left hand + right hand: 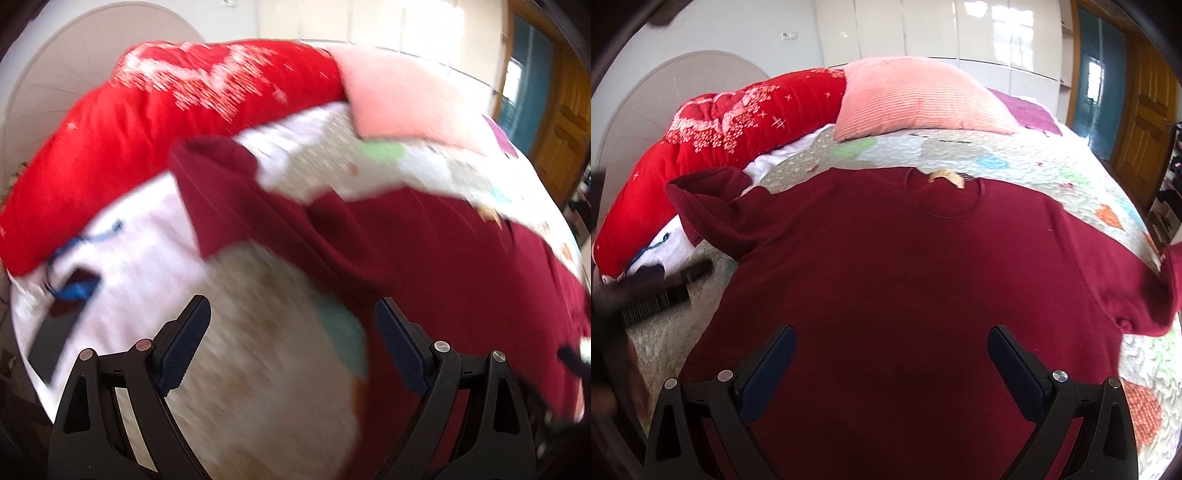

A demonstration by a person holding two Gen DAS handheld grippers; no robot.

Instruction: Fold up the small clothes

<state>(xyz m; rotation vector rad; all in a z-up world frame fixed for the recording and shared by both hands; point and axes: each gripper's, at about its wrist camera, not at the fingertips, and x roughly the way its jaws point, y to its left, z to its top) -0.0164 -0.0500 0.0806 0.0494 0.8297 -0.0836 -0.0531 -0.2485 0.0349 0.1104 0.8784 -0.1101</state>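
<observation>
My right gripper [891, 363] hangs with jaws spread wide and empty over the lower body of the maroon T-shirt [905, 258], which lies flat, neckline at twelve o'clock, on the quilted bedspread [1052, 173]. My left gripper [291, 339] is likewise spread, holding nothing, above the quilt beside the shirt's sleeve [210, 184] at eleven o'clock. The knit looks light, limp, easily bunched; I judge sleeve cuff or shoulder seam the best pinch. Beyond, a pink pillow [923, 99].

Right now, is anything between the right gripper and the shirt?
Nothing visible. The right gripper hangs open directly over the maroon shirt, which lies flat on the quilt; no object covers the body.
</observation>
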